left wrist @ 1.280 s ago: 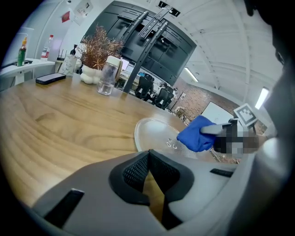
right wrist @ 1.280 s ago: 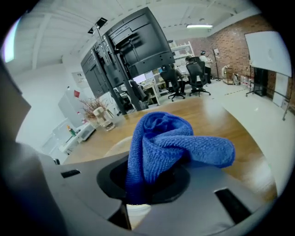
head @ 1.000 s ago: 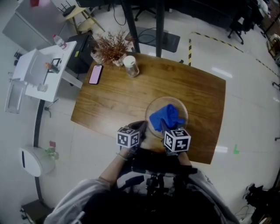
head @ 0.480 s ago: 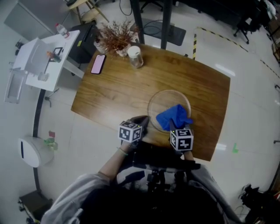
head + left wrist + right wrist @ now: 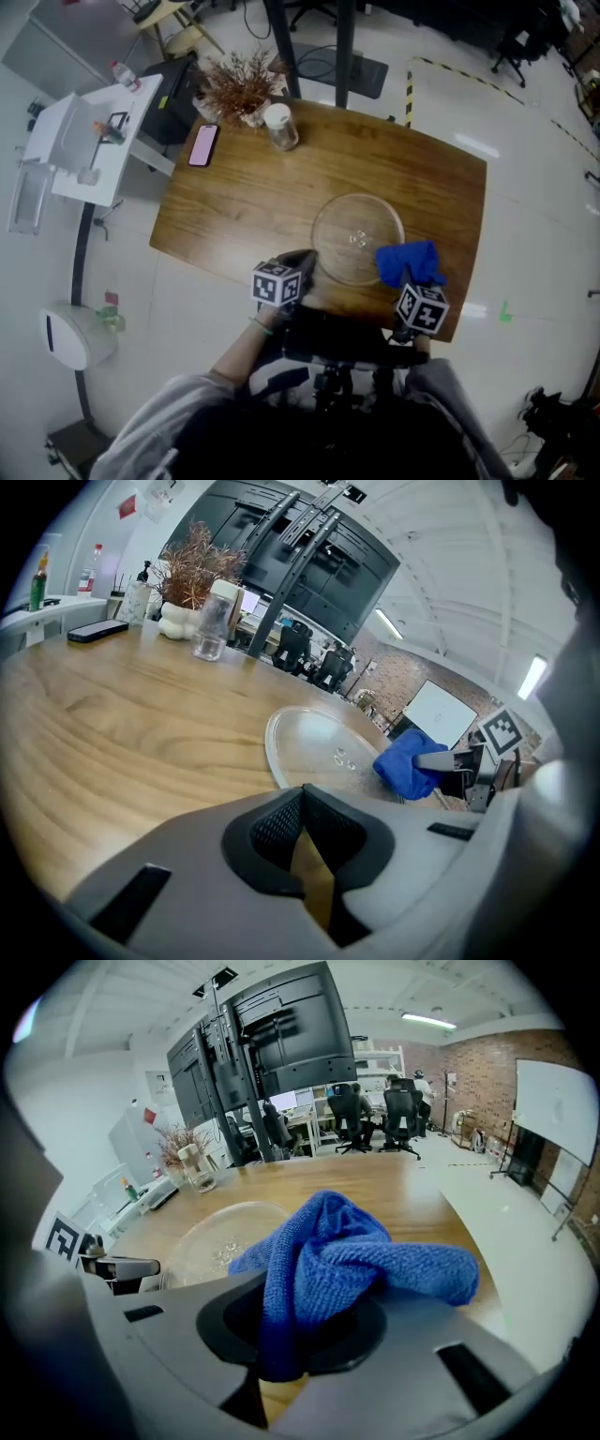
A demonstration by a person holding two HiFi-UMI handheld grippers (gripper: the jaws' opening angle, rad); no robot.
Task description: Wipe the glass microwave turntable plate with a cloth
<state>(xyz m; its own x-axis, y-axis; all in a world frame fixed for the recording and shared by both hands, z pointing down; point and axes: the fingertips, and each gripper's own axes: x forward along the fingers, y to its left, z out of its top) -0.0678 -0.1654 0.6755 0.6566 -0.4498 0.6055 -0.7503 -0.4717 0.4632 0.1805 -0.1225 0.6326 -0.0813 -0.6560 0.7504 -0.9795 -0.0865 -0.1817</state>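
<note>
The clear glass turntable plate lies flat on the wooden table, near its front edge. My right gripper is shut on the bunched blue cloth, which sits over the plate's right rim and the wood beside it. In the right gripper view the blue cloth covers the jaws of the right gripper, and the plate lies ahead to the left. My left gripper is shut just short of the plate's left rim. In the left gripper view the left gripper holds nothing, with the plate and cloth beyond.
At the table's far left corner stand a lidded glass jar, a pink phone and a vase of dried twigs. A white side table is off to the left. The table's front edge runs right under both grippers.
My right gripper has dragged the blue cloth from the plate's middle rightwards to its right rim. The left gripper has stayed at the plate's left edge.
</note>
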